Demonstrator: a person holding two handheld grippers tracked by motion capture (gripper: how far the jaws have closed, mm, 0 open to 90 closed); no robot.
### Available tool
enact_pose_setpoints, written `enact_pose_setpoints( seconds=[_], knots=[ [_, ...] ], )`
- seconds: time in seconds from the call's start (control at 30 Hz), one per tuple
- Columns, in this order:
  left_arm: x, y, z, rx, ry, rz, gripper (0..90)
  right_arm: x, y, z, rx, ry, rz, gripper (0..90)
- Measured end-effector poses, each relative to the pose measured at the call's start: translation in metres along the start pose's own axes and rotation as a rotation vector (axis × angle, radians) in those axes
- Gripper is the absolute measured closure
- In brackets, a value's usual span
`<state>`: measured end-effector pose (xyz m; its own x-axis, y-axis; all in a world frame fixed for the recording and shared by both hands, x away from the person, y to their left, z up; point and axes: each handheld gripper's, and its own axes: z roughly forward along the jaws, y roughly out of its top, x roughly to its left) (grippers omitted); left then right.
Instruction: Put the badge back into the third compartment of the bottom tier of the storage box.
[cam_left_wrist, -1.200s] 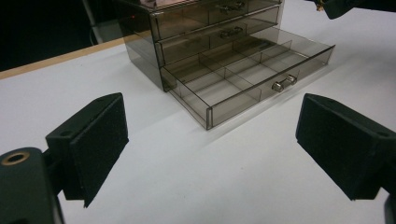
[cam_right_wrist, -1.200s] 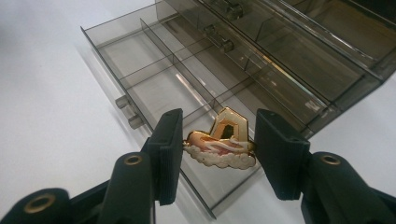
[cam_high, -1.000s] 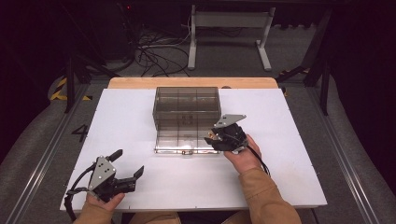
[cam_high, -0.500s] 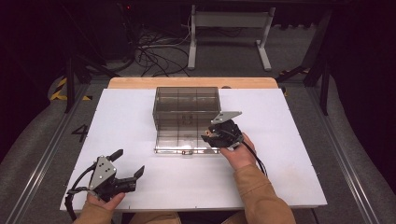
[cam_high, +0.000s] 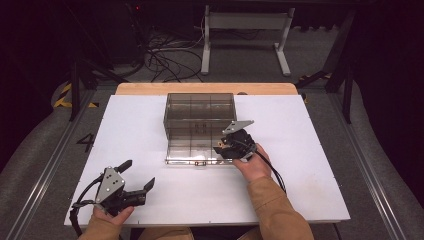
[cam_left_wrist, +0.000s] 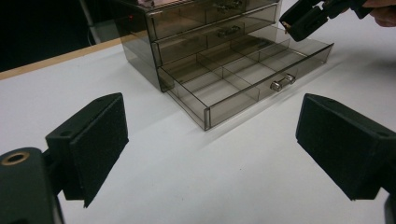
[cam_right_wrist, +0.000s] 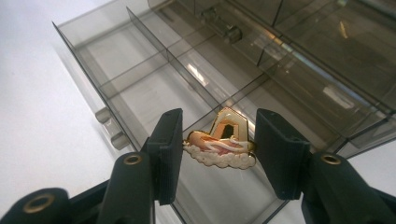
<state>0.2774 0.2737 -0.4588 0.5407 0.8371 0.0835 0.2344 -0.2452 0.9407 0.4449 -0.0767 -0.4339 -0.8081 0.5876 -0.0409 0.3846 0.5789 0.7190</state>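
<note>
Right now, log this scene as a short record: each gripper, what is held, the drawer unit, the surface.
right gripper: shut on a gold enamel pin, held over the open bottom drawer
left gripper: open, holding nothing, low at the table's near left
drawer unit: smoky clear plastic, three drawers, upper two shut
bottom drawer: pulled out, divided into compartments, those in view bare
surface: white table

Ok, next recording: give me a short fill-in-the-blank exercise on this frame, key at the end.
1. The right gripper is shut on a small gold enamel ____.
2. On the smoky transparent plastic drawer cabinet, the ____ drawer is pulled out.
3. The left gripper rests with its fingers ____, nothing between them.
4. The open drawer is split by dividers into several ____.

Missing words: pin; bottom; open; compartments
</note>
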Motion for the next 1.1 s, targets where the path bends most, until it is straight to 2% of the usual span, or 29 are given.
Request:
enact_pose_setpoints(
  seconds=[0.33, 0.57, 1.1],
  knots=[
    [0.0, 0.0, 0.0, -0.001, 0.0, 0.0, 9.6, 0.001, -0.003, 0.008, 0.041, 0.006, -0.01, 53.2],
    [0.0, 0.0, 0.0, -0.001, -0.001, 0.0, 9.6, 0.003, -0.004, 0.012, 0.076, -0.01, -0.023, 53.1],
    [0.0, 0.0, 0.0, 0.001, -0.003, 0.009, 9.7, 0.002, -0.007, 0.019, 0.135, -0.016, -0.014, 53.1]
  ],
)
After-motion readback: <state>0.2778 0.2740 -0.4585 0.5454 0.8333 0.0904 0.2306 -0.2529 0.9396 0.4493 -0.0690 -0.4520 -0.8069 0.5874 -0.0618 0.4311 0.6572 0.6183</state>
